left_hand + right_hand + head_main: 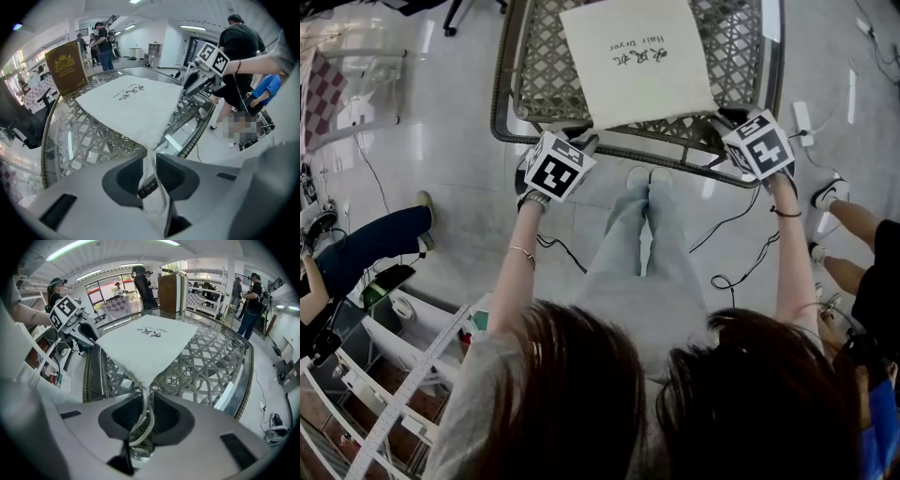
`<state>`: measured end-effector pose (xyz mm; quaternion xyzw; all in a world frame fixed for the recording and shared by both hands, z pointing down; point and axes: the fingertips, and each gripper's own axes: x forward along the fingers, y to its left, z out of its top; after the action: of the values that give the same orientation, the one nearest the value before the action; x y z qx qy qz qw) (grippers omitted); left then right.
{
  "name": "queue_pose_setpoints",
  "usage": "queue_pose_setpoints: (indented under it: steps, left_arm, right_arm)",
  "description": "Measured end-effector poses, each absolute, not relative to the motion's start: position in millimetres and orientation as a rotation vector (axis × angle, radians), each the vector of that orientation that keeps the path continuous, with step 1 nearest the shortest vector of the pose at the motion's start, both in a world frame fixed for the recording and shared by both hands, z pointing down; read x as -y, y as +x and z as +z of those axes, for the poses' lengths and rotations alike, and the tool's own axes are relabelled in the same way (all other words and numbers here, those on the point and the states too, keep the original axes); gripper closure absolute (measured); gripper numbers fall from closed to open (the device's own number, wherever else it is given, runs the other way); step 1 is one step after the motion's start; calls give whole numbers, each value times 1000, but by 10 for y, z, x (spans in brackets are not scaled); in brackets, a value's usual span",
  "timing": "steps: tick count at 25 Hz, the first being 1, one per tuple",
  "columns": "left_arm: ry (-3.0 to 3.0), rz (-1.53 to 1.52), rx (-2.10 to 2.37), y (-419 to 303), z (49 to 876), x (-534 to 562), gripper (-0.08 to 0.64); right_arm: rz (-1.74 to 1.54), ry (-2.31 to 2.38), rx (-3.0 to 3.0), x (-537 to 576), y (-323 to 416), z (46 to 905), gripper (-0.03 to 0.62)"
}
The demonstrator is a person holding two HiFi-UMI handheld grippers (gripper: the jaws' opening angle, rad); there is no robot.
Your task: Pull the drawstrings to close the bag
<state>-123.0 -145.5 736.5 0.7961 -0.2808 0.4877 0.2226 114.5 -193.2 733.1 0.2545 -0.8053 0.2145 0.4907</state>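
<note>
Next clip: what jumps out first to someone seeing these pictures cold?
A white drawstring bag with black print lies flat on a lattice table. At its near corners, the left gripper pinches a white strip from the bag and the right gripper pinches the drawstring cords.

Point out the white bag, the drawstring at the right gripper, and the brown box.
white bag (649, 92): head view, plain cloth beside the print.
drawstring (146, 397): right gripper view, cords just under the bag's corner.
brown box (68, 77): left gripper view, front face below the gold crest.
</note>
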Motion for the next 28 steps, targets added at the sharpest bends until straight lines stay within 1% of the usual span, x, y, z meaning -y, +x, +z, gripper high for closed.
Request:
queue_pose_setpoints:
  steps: [6, 13, 14, 16, 22, 28]
  left_arm:
    - [2203, 1372, 774, -1195, 7369, 1410, 485]
    - [2180, 1365, 787, -1194, 7370, 1414, 488]
    - [2179, 1367, 788, -1193, 7363, 1416, 488]
    - [2176, 1367, 795, -1190, 7360, 1414, 489]
    - [2175, 1370, 796, -1168, 7371, 1383, 517]
    - [2136, 1361, 811, -1160, 7392, 1389, 528]
  right_arm:
    - [475, 600, 1937, 1933, 1142, 7328, 511]
    - [417, 563, 1925, 1922, 1104, 7327, 534]
    - [408, 566, 1921, 1925, 1103, 7322, 552]
    - [385, 568, 1914, 1925, 1105, 7314, 558]
    - [363, 570, 1926, 1913, 1095, 7289, 563]
    - [351, 568, 1927, 1927, 1101, 7279, 566]
